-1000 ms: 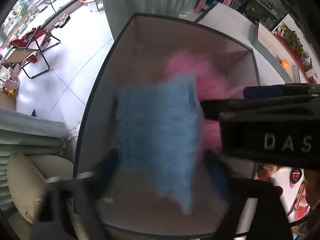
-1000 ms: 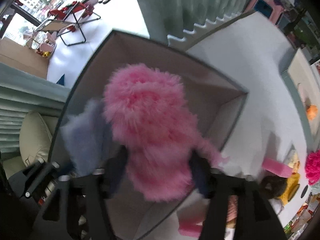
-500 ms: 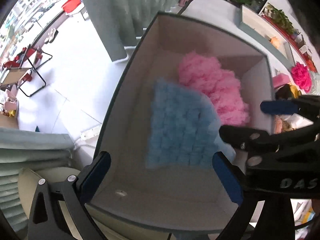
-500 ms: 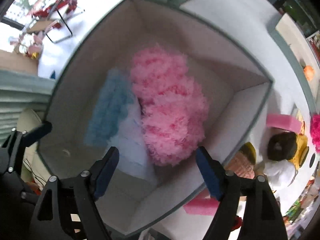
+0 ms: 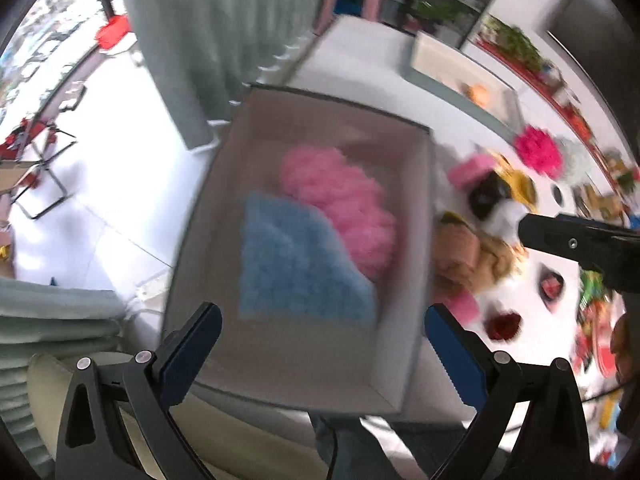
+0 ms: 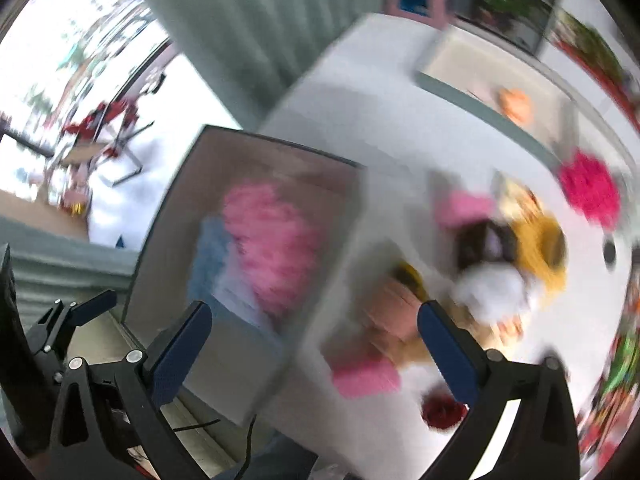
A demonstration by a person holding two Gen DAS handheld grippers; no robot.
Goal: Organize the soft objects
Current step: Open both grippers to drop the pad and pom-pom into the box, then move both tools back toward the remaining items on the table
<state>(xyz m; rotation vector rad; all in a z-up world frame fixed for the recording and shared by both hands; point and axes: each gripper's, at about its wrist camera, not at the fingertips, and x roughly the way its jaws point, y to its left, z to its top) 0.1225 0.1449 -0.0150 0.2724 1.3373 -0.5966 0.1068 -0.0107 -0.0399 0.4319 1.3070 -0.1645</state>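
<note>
Box: the fabric box point(image 5: 404, 320) stands at the table's left edge, with the blue fluffy cloth point(image 5: 296, 264) and the pink fluffy cloth point(image 5: 344, 204) lying inside, touching, pink on the far side.
Left gripper: the left gripper point(image 5: 322, 350) hovers over the box's near end, jaws spread wide, nothing between them.
Right gripper: the right gripper point(image 6: 314, 346) is out over the box's right wall and the table point(image 6: 380, 120), jaws released and empty too.
Next up: I'd say another pick from the pile of soft toys point(image 6: 500, 276) just right of the box; a magenta pom-pom point(image 6: 588, 188) sits farther right.
Doing it well: the view is smeared, so slow down, centre one toy between the jaws, then close on its bulk rather than a loose tuft.
</note>
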